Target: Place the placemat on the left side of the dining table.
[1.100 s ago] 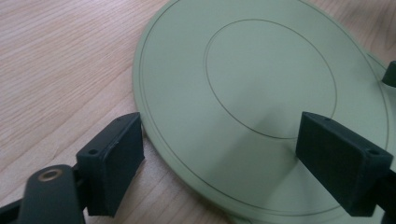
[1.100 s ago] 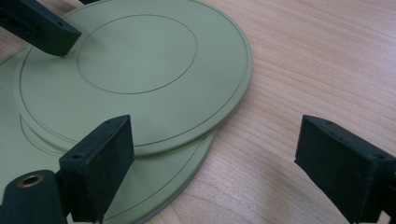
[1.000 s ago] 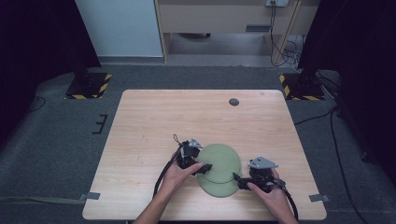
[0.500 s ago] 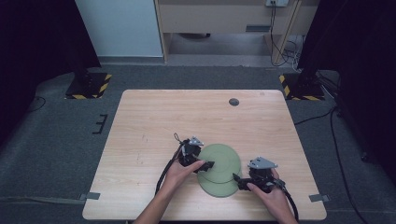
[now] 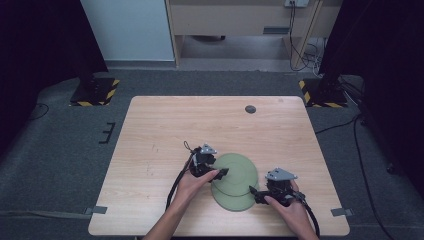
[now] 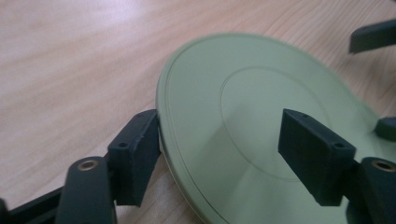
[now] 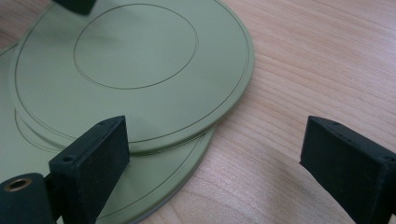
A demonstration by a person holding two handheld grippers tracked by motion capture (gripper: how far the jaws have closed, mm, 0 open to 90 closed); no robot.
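Observation:
Two green plates lie overlapped on the wooden table [image 5: 165,130]: the upper plate [image 5: 237,167] rests partly on the lower plate [image 5: 235,201]. My left gripper [image 5: 221,173] straddles the upper plate's left rim. In the left gripper view one of its fingers [image 6: 135,154] sits at the rim of the upper plate [image 6: 261,74] and the other hovers above its face. Its jaws have just been closing, with the rim between them and a gap still showing. My right gripper [image 5: 255,192] stands open at the plates' right side, one finger [image 7: 91,168] over the lower plate [image 7: 154,186], the other over bare wood.
A small dark round disc [image 5: 250,109] sits in the table near its far edge. Bare wood stretches left of and behind the plates. Stands with yellow-black striped bases [image 5: 95,90] are on the floor beyond both far corners.
The left gripper's jaws have drawn slightly closer around the upper plate's rim. Both hands and both plates otherwise stay where they were.

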